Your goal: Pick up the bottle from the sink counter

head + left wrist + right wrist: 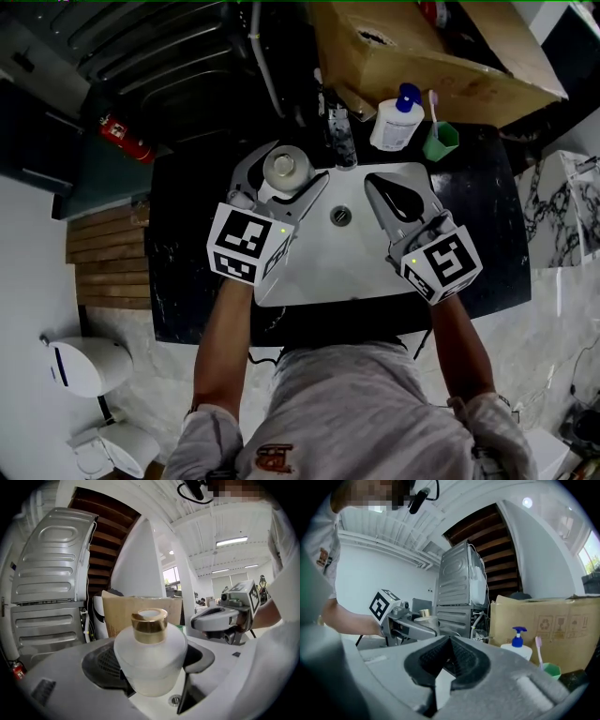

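Note:
The bottle [286, 169] is squat, frosted white, with a gold cap [149, 625]. My left gripper [283, 176] is shut on it, a jaw pressed on each side of its body [150, 665]. It hangs over the left part of the white sink [314, 272], and the drain [175, 699] shows beneath it in the left gripper view. My right gripper [375, 183] is shut with nothing in it, its black pads [451, 657] meeting, above the sink's right side. From the right gripper view the bottle [424, 616] shows in the other gripper at the left.
A faucet [339, 129] stands behind the sink on the black counter [183, 281]. A blue-topped pump bottle [397, 118] and a green cup [441, 141] with a toothbrush sit at the back right. A cardboard box [431, 47] looms behind them. A toilet [89, 366] stands on the floor to the left.

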